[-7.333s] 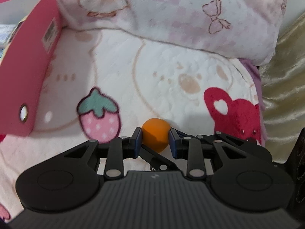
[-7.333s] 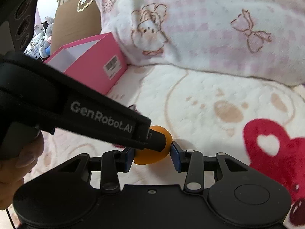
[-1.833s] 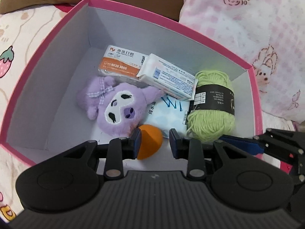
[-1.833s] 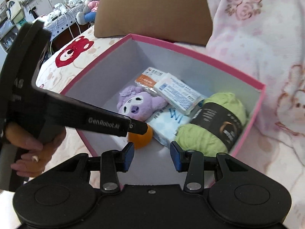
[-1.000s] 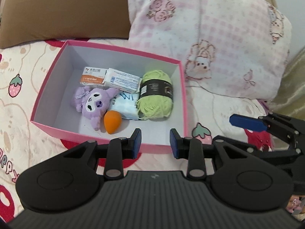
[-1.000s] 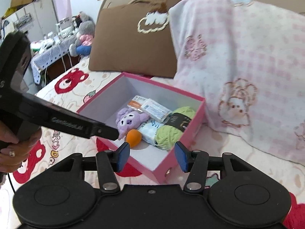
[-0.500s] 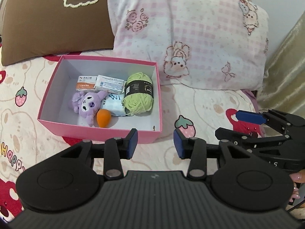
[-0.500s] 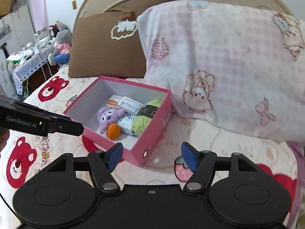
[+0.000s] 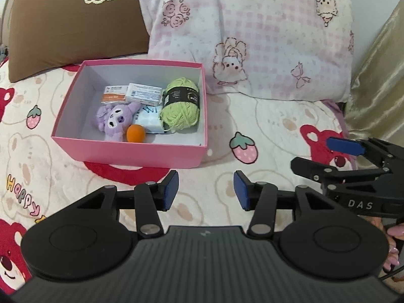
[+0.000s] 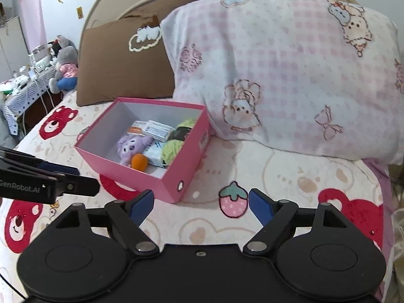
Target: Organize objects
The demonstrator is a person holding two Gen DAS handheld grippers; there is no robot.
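Note:
A pink box [image 9: 131, 152] [image 10: 185, 161] rests on the bed. Inside it lie an orange sponge ball [image 9: 135, 133] [image 10: 139, 162], a purple plush toy [image 9: 115, 120] [image 10: 132, 146], a green yarn ball [image 9: 180, 107] [image 10: 171, 149], two flat packets [image 9: 133, 93] and a pale blue tissue pack [image 9: 149, 118]. My left gripper [image 9: 205, 189] hovers over the blanket in front of the box, jaws opening, nothing between them. My right gripper [image 10: 200, 205] is off to the box's right, jaws opening wide and empty. It also shows in the left wrist view, right gripper [image 9: 335, 154].
A brown pillow [image 9: 75, 17] and a pink checked pillow [image 9: 252, 32] lean behind the box. A printed blanket [image 9: 265, 131] with bears and strawberries covers the bed. A gold curtain [image 9: 378, 75] hangs at the right. A side table with plush toys [image 10: 63, 63] stands far left.
Both grippers have pulled back from the box, so it looks smaller and farther. Both pairs of jaws have spread apart. The orange ball stays in the box.

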